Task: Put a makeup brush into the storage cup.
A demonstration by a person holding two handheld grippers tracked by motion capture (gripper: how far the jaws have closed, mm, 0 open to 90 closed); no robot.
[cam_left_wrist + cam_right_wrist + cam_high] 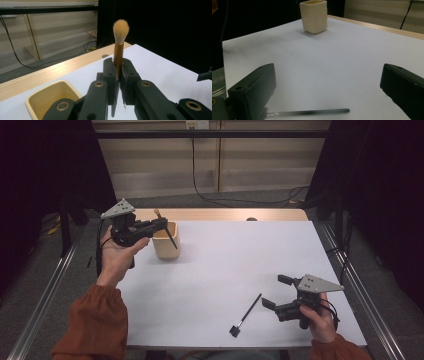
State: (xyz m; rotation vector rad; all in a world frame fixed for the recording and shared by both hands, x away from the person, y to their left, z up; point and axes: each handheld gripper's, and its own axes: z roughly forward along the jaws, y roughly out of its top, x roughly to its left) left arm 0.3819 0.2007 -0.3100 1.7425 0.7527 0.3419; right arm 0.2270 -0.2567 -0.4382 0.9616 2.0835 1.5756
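My left gripper is raised beside a cream cup at the table's back left and is shut on a makeup brush. In the left gripper view the jaws clamp the brush's copper ferrule, and its tan bristles point up. The brush's dark handle slants down in front of the cup. A second, black brush lies on the white table near the front. My right gripper hovers open just right of it, and its handle lies below the spread jaws.
The white table top has a wooden strip along its far edge. The cream cup stands far ahead in the right gripper view. Metal rails run along both sides of the table, and cables lie on the floor behind.
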